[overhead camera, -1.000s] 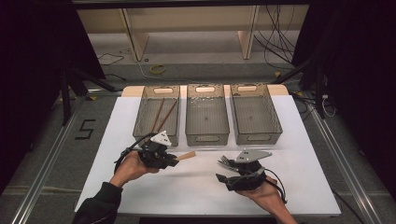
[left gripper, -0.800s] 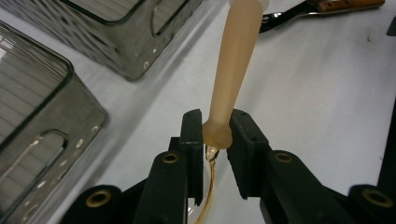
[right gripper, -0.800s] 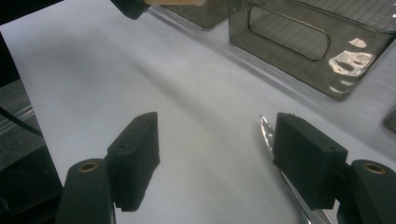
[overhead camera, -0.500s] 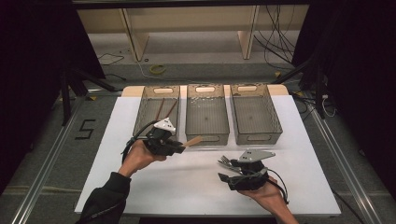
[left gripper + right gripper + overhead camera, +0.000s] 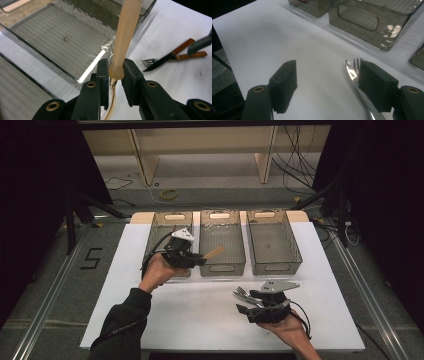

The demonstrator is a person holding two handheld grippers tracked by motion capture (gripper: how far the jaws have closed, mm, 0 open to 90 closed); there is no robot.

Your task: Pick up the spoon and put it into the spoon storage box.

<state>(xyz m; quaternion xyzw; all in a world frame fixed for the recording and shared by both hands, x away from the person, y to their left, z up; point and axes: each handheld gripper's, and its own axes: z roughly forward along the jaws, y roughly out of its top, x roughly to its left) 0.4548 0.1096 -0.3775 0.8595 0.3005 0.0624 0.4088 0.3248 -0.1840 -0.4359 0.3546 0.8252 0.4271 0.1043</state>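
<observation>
Just above the near edge of the middle bin (image 5: 222,245), a pale wooden utensil handle (image 5: 125,35) was clamped at its rounded end between the jaws of the left gripper (image 5: 116,72), pointing away from the gripper over the bin's ribbed floor; in the high view the same handle (image 5: 214,253) jutted out to the right of the left gripper (image 5: 192,259), which was held up off the table in the person's left hand (image 5: 159,272). What kind of utensil it was could not be told, since its working end was hidden below the jaws. Three clear grey bins stood side by side at the far side of the white table (image 5: 150,320), the left bin (image 5: 167,227) partly behind the gripper and the right bin (image 5: 272,240) beyond the middle one. Nearer the person, the right gripper (image 5: 327,82) rested low over the table with its jaws standing wide apart, gripping nothing. A metal fork (image 5: 355,72) lay on the table just beside the inner face of its right-hand jaw, tines pointing toward the bins. In the left gripper view, dark forks with brown handles (image 5: 170,55) lay on the white surface.
</observation>
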